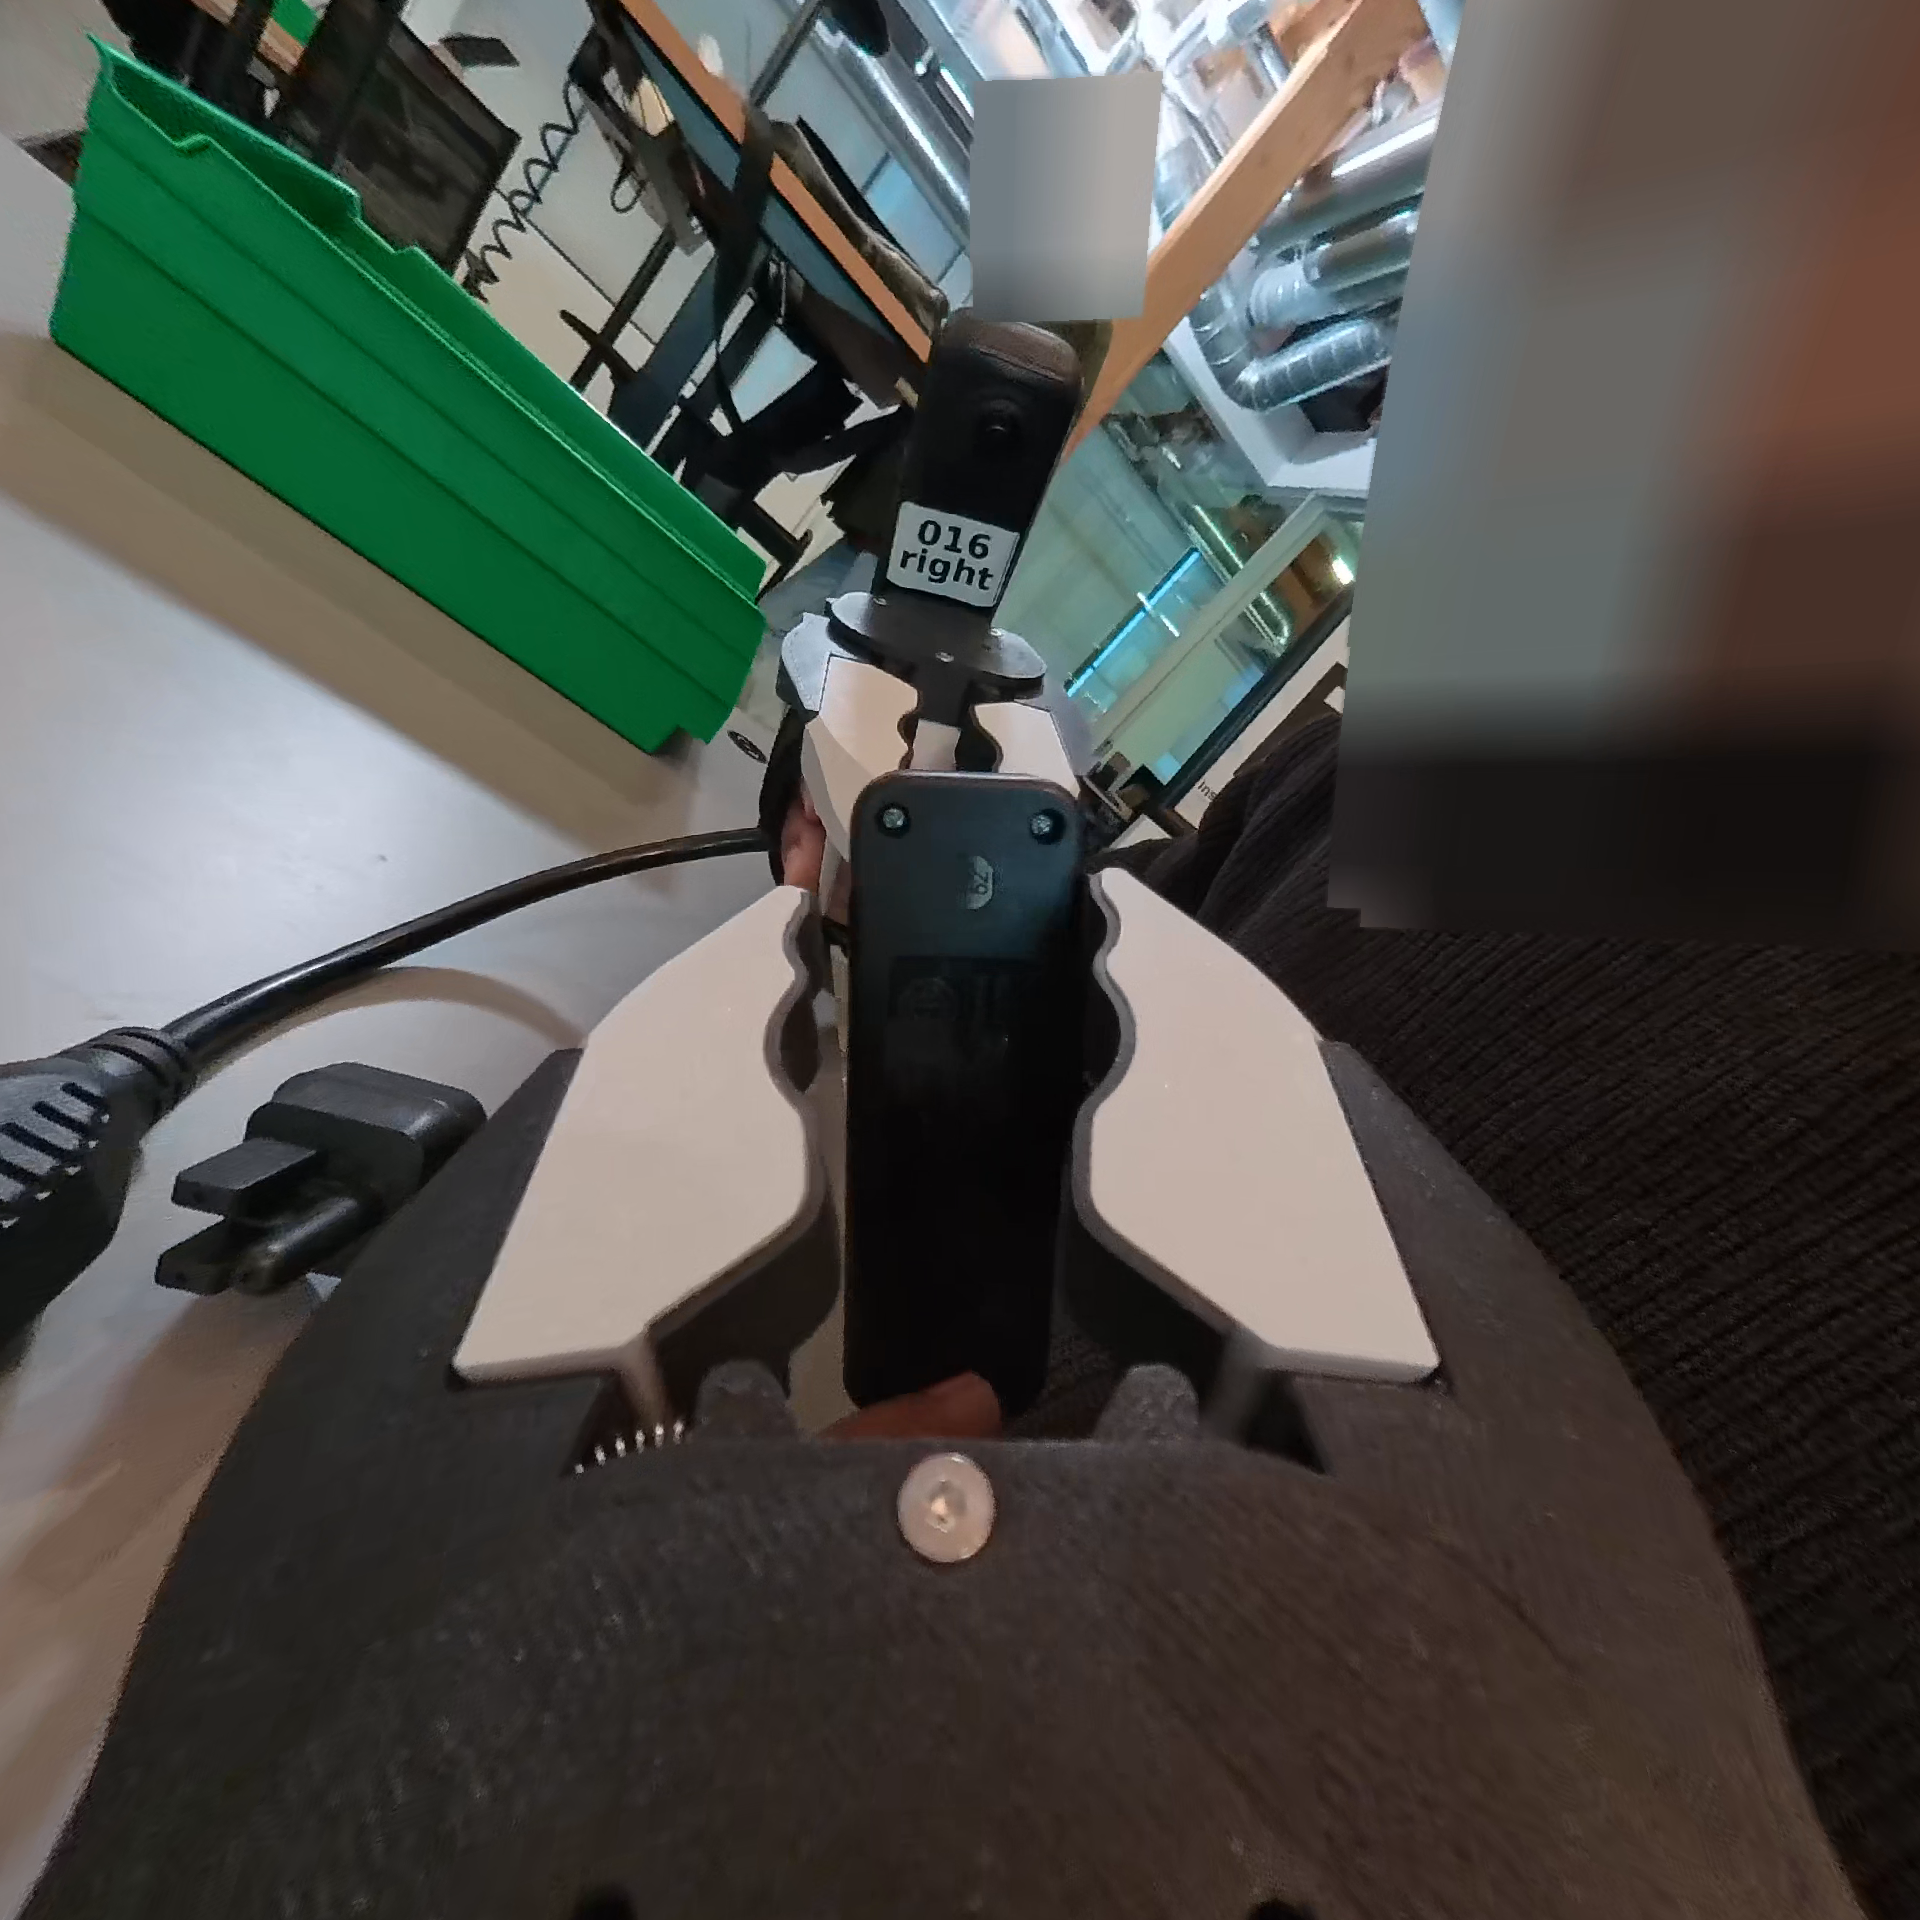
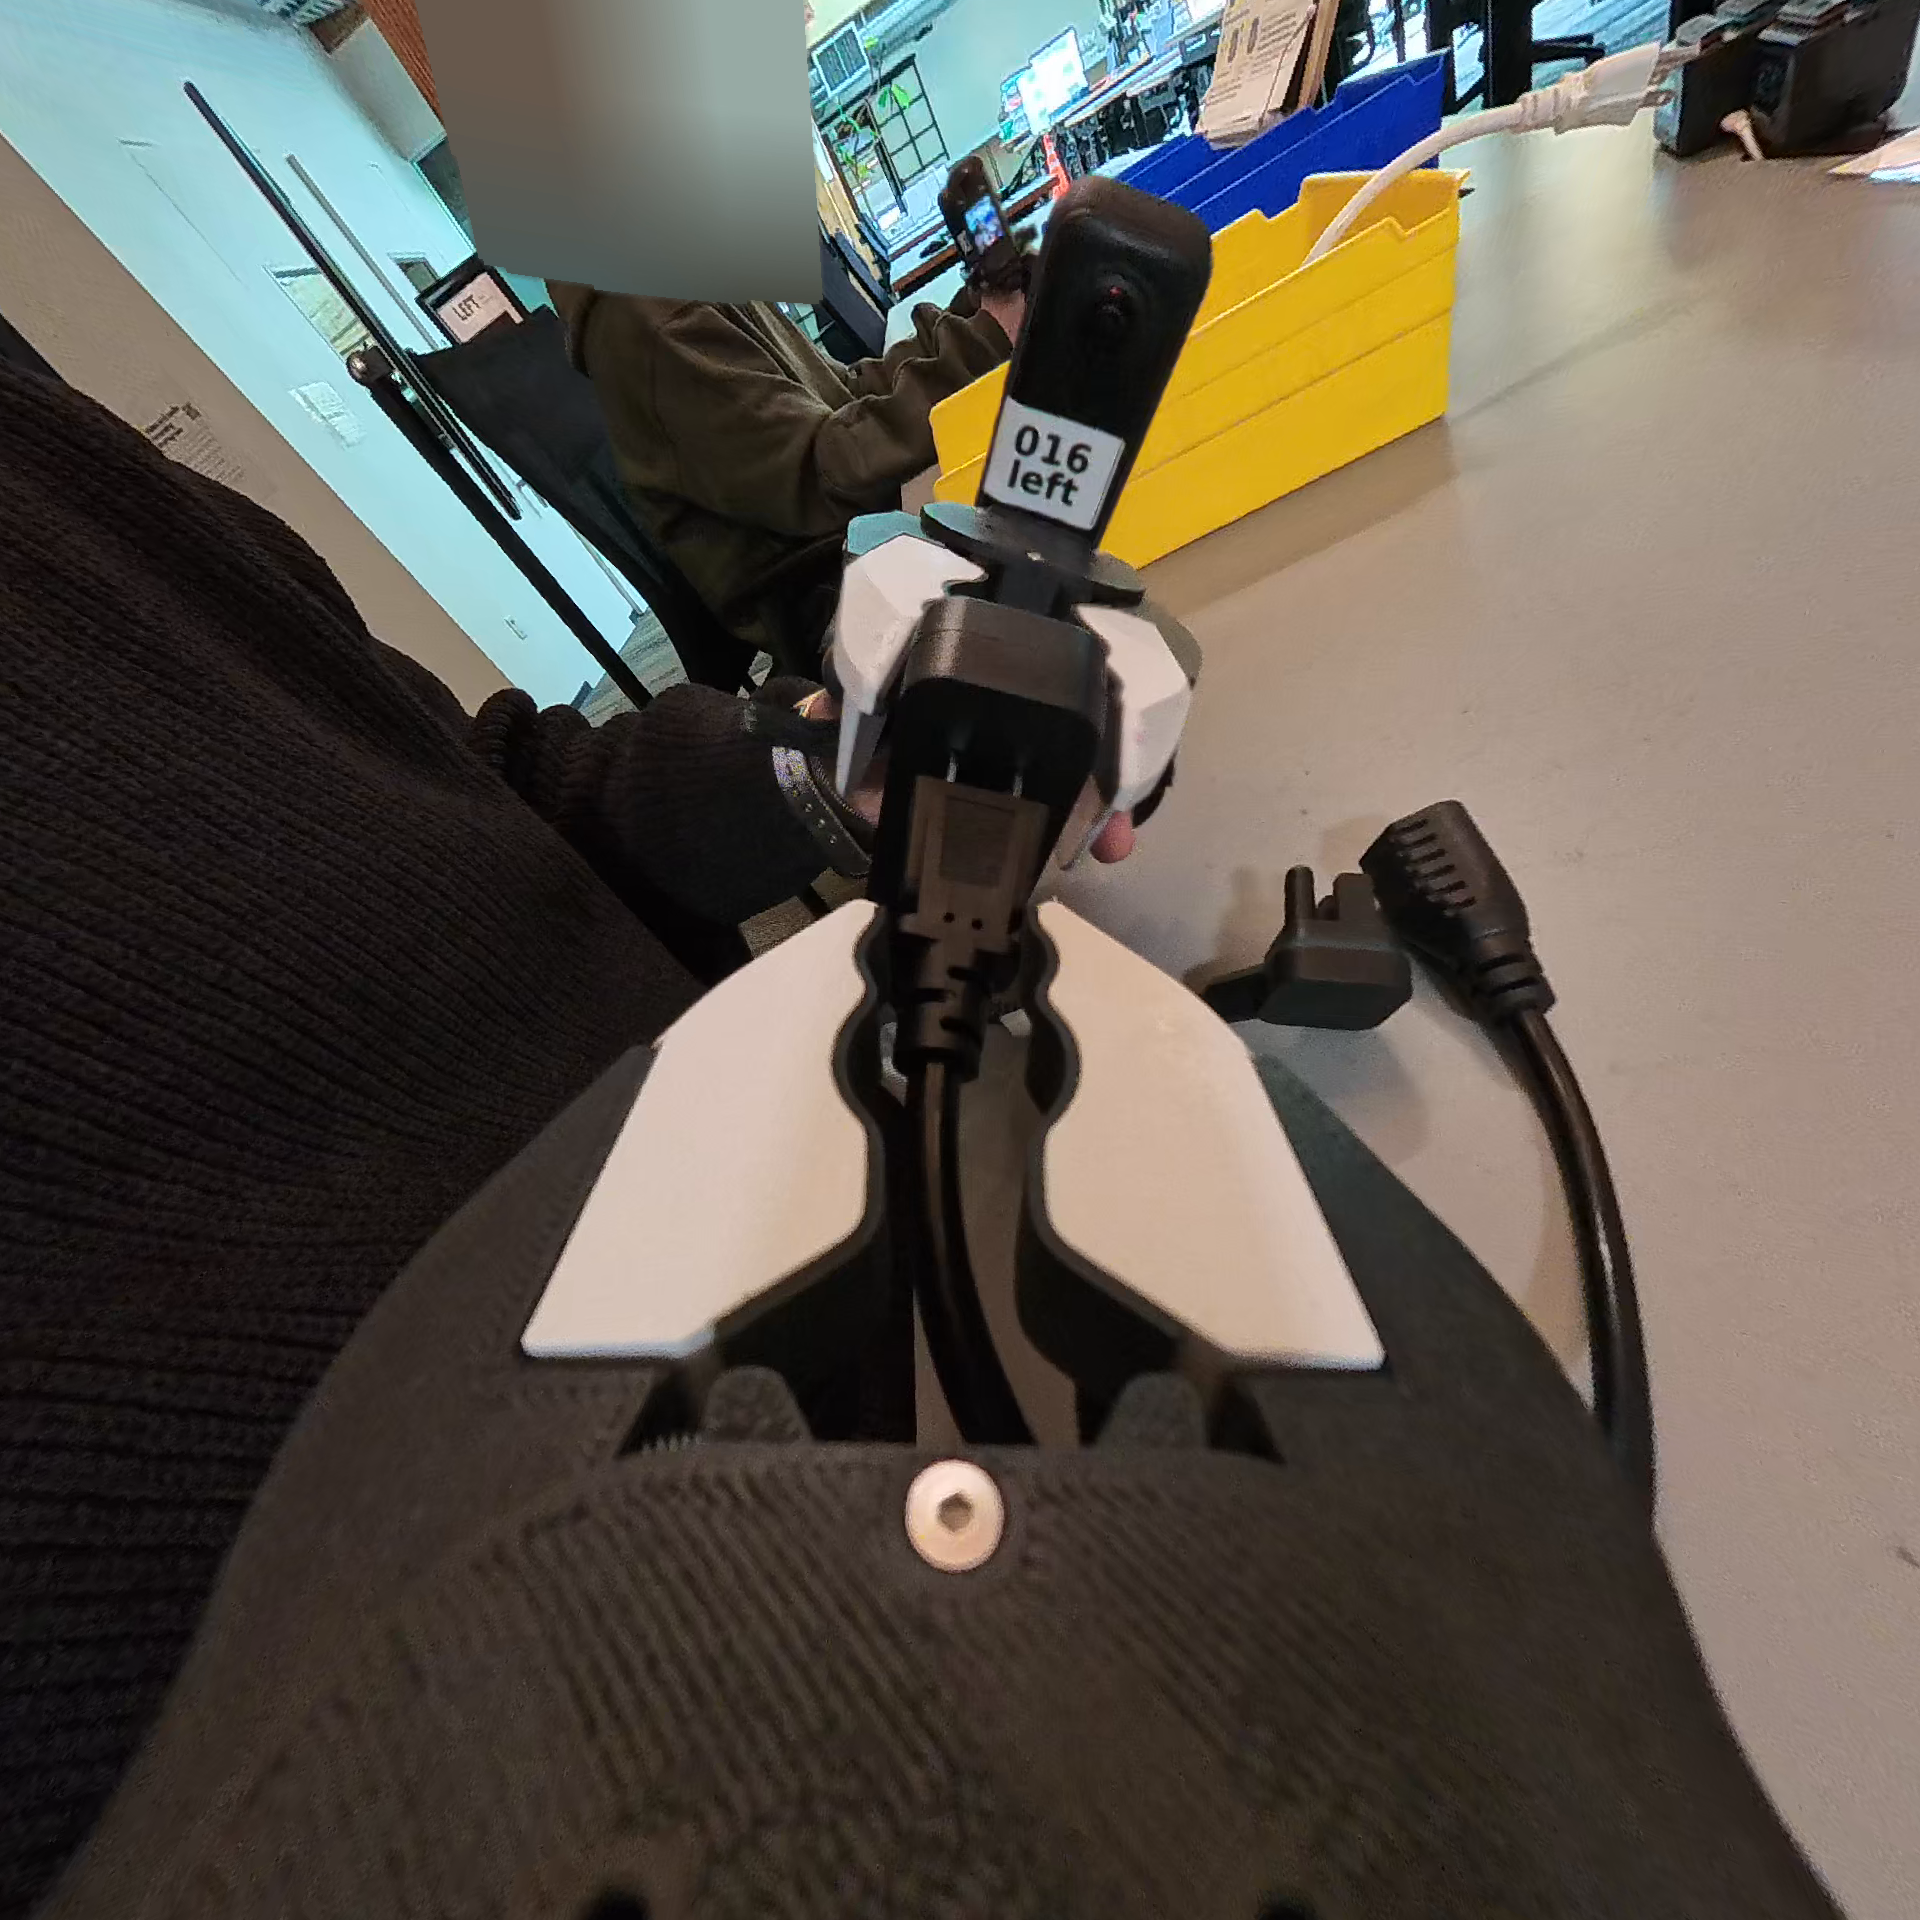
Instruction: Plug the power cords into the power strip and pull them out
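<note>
My left gripper [image 1: 951,894] is shut on a black power strip [image 1: 951,1143] and holds it above the table, back side toward the camera. My right gripper [image 2: 956,920] is shut on a black power cord plug [image 2: 971,852]. The plug's prongs point into the end of the power strip [image 2: 987,707], which sits in the left gripper [image 2: 1003,623]. Part of the prongs shows bare between plug and strip. The right gripper [image 1: 940,743] shows beyond the strip in the left wrist view. The cord [image 2: 951,1195] runs back between my right fingers.
A second black cord [image 1: 468,914] lies loose on the grey table [image 2: 1662,623], with its angled plug [image 2: 1320,956] and ribbed connector [image 2: 1444,883]. A green bin [image 1: 364,416] and a yellow bin [image 2: 1299,343] stand farther off. A seated person [image 2: 727,436] is behind.
</note>
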`<state>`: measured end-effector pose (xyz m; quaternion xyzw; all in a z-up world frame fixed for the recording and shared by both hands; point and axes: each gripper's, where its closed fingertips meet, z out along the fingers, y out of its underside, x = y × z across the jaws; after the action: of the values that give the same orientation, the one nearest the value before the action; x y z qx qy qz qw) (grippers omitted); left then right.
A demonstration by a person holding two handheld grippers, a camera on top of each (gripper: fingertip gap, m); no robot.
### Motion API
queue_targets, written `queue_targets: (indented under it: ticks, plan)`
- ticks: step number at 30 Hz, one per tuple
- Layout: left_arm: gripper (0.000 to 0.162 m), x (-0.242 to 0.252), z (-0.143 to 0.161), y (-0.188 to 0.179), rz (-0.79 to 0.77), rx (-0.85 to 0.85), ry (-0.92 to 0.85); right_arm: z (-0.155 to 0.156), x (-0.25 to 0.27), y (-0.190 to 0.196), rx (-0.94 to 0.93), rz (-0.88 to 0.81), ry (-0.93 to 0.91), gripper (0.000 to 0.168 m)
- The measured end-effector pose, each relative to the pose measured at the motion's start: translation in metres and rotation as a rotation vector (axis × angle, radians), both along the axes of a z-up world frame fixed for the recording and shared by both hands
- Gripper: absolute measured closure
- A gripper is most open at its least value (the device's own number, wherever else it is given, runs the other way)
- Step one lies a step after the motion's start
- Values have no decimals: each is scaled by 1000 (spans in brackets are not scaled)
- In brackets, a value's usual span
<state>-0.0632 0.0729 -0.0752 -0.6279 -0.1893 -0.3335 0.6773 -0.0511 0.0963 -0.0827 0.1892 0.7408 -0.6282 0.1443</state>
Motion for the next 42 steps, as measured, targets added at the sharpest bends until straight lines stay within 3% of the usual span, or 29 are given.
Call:
queue_targets:
  ticks: [7, 42]
  plan:
    - [116, 3, 1, 1, 0, -15, 24, 0, 1, 0, 10, -3, 5, 144]
    - [115, 14, -18, 8, -52, -200, -19, -19, 8, 3, 80, 104, -35, 145]
